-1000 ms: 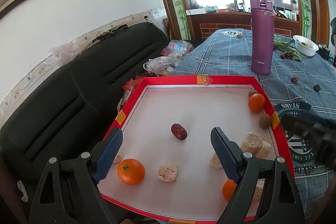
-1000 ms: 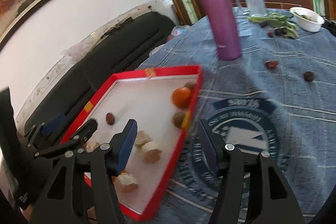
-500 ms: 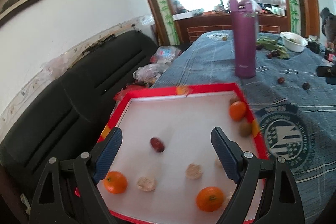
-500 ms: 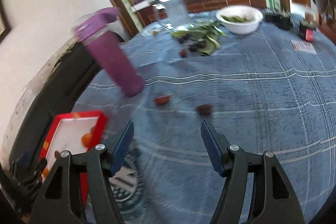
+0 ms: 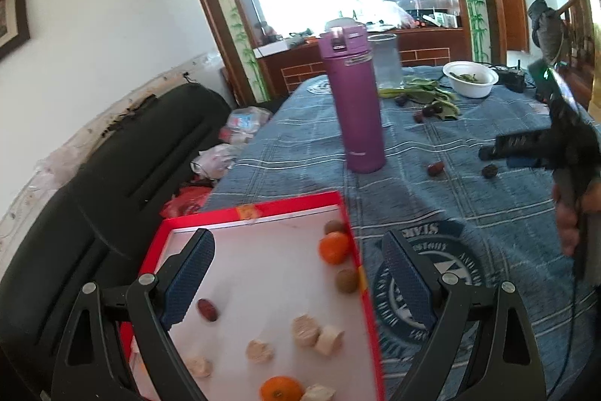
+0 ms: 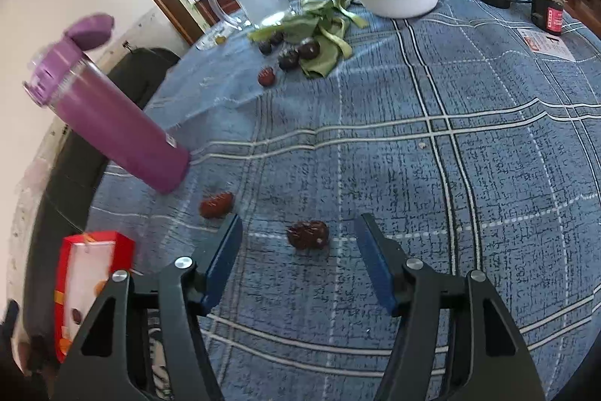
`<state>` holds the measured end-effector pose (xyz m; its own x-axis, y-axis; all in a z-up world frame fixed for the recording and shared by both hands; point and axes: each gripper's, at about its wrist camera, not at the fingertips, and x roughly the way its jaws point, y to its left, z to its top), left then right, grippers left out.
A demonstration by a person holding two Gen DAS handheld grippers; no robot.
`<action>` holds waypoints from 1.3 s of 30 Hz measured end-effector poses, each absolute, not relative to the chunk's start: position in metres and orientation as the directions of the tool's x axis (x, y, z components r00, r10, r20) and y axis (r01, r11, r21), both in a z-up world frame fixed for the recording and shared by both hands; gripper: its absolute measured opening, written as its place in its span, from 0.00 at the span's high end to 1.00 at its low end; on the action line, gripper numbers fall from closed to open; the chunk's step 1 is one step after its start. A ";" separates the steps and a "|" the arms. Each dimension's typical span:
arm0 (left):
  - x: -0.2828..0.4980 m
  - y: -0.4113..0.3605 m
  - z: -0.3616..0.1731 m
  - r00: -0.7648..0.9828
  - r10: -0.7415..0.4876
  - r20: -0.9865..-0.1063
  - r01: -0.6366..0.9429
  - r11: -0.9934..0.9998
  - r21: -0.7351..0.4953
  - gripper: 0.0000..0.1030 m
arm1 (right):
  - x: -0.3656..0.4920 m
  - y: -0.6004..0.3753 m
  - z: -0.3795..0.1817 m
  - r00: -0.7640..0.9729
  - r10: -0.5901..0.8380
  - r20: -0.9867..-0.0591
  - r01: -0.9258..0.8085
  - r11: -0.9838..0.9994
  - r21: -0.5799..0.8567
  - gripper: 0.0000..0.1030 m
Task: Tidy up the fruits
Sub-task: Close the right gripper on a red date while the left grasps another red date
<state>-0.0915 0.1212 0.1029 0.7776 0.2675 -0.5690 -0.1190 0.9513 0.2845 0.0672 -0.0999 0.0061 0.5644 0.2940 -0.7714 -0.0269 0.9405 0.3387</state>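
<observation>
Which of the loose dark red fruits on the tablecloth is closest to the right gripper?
The darker wrinkled fruit, lying just ahead of the open right gripper between its jaws. The redder fruit sits off left by the purple bottle; the rest lie far back by the leaves.

The left gripper (image 5: 296, 273) is a black plastic frame with triangular cut-outs, round silver screws at its joints, and two fingers (image 5: 188, 279) faced with dark blue, cross-hatched rubber pads. The right gripper (image 6: 298, 256) is built the same, with black arms, silver screws and smooth-edged blue pads (image 6: 375, 269). Seen from the left wrist view it is a black body with a green light and a thin black cable trailing below.
</observation>
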 end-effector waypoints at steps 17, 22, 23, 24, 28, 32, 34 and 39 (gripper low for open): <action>0.010 0.062 0.076 0.703 0.219 -0.677 -0.007 0.954 0.301 0.12 | 0.070 -0.089 0.002 0.596 0.059 -0.801 -0.041 0.998 0.043 0.73; 0.051 0.034 0.054 0.663 0.186 -0.725 0.068 0.950 0.306 0.12 | 0.070 -0.131 0.015 0.620 0.094 -0.779 0.082 0.979 0.184 0.73; 0.056 0.032 0.051 0.659 0.180 -0.730 0.080 0.949 0.306 0.12 | 0.071 -0.136 0.015 0.618 0.100 -0.780 0.102 0.974 0.205 0.73; 0.065 0.028 0.046 0.649 0.169 -0.742 0.096 0.949 0.300 0.12 | 0.072 -0.140 0.014 0.613 0.107 -0.783 0.117 0.968 0.224 0.73; 0.082 0.026 0.037 0.629 0.130 -0.766 0.134 0.953 0.271 0.12 | 0.075 -0.147 0.012 0.597 0.137 -0.790 0.142 0.952 0.272 0.73; 0.091 0.024 0.027 0.601 0.118 -0.790 0.161 0.951 0.264 0.13 | 0.075 -0.147 0.013 0.600 0.142 -0.787 0.145 0.949 0.281 0.73; 0.095 0.024 0.022 0.587 0.098 -0.804 0.176 0.954 0.244 0.22 | 0.074 -0.147 0.013 0.601 0.145 -0.786 0.147 0.947 0.287 0.73; 0.100 0.019 0.011 0.556 0.072 -0.828 0.211 0.952 0.224 0.28 | 0.074 -0.150 0.010 0.595 0.148 -0.790 0.158 0.942 0.296 0.73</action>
<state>0.0996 0.0186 0.0112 0.5558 0.0721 -0.8282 0.2106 0.9515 0.2241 0.0740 -0.1501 0.0105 0.5949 0.1485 -0.7899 0.1582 0.9419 0.2962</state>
